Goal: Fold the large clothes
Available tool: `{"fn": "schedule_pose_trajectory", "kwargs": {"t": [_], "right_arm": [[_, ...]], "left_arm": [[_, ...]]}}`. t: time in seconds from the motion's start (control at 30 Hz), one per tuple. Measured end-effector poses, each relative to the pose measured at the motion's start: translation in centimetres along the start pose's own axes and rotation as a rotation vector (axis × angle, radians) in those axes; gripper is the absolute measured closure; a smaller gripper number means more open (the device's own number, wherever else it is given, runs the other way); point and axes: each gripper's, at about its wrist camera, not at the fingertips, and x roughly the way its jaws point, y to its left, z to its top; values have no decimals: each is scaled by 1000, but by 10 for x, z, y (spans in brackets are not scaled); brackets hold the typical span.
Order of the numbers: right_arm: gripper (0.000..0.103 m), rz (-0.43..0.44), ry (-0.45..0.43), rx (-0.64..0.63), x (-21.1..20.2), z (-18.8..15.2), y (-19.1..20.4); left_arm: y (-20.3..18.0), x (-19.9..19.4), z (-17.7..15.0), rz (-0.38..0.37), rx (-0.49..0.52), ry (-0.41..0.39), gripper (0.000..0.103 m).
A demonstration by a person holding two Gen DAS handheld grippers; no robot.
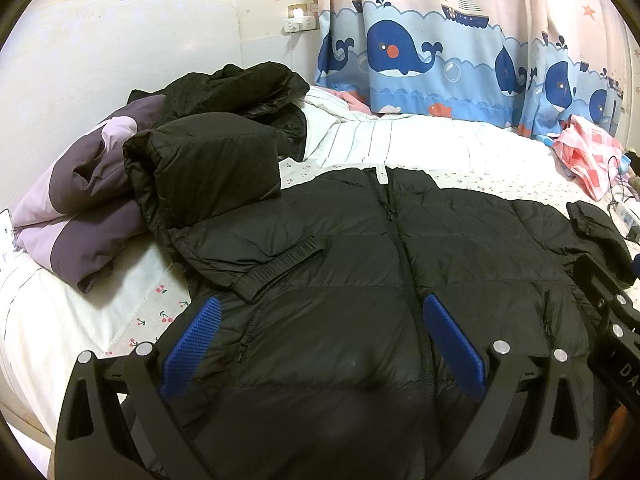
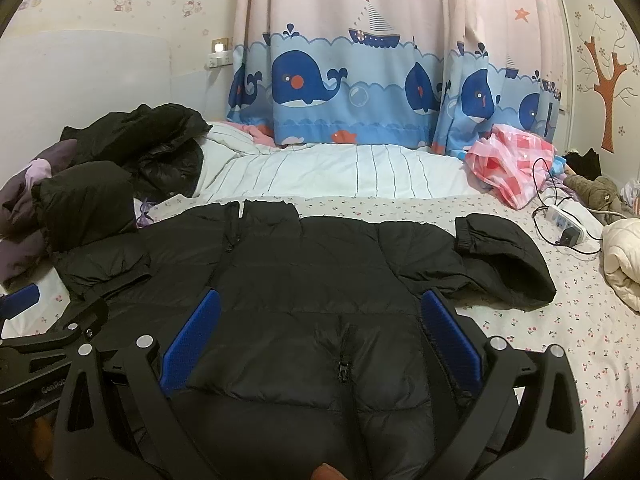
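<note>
A black puffer jacket (image 1: 360, 248) lies flat, front up and zipped, on the bed; it also shows in the right wrist view (image 2: 304, 264). Its left sleeve (image 1: 256, 256) is folded in across the chest. Its right sleeve (image 2: 504, 264) is bent outward on the sheet. My left gripper (image 1: 320, 320) is open over the jacket's lower left half, blue pads (image 1: 200, 336) apart. My right gripper (image 2: 320, 312) is open over the lower right half, near a pocket zipper (image 2: 343, 364). Neither holds anything.
A pile of black and purple jackets (image 1: 160, 168) sits at the left. A white striped quilt (image 2: 340, 172) lies behind. A pink checked cloth (image 2: 508, 160), a power strip with cables (image 2: 564, 224) and a cream blanket (image 2: 624, 256) lie at the right. Whale curtains (image 2: 360, 80) hang behind.
</note>
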Motion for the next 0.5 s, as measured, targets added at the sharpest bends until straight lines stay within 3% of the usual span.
{"fn": "schedule_pose_trajectory", "kwargs": {"t": [0.17,0.3,0.4,0.5], "right_arm": [[6,16,-14,5,-3,1,-1],[6,80,-20,68,-3,3,-10],[6,147,-60,145,-5,3,-20],[6,158,-96,158,-13,7,-22]], "left_arm": [[0,0,0,0,3,2,6],[1,0,1,-1,-3,0,6],[5,1,3,-3,-12,-2,6],[6,1,4,-3,-15,-4,6]]}}
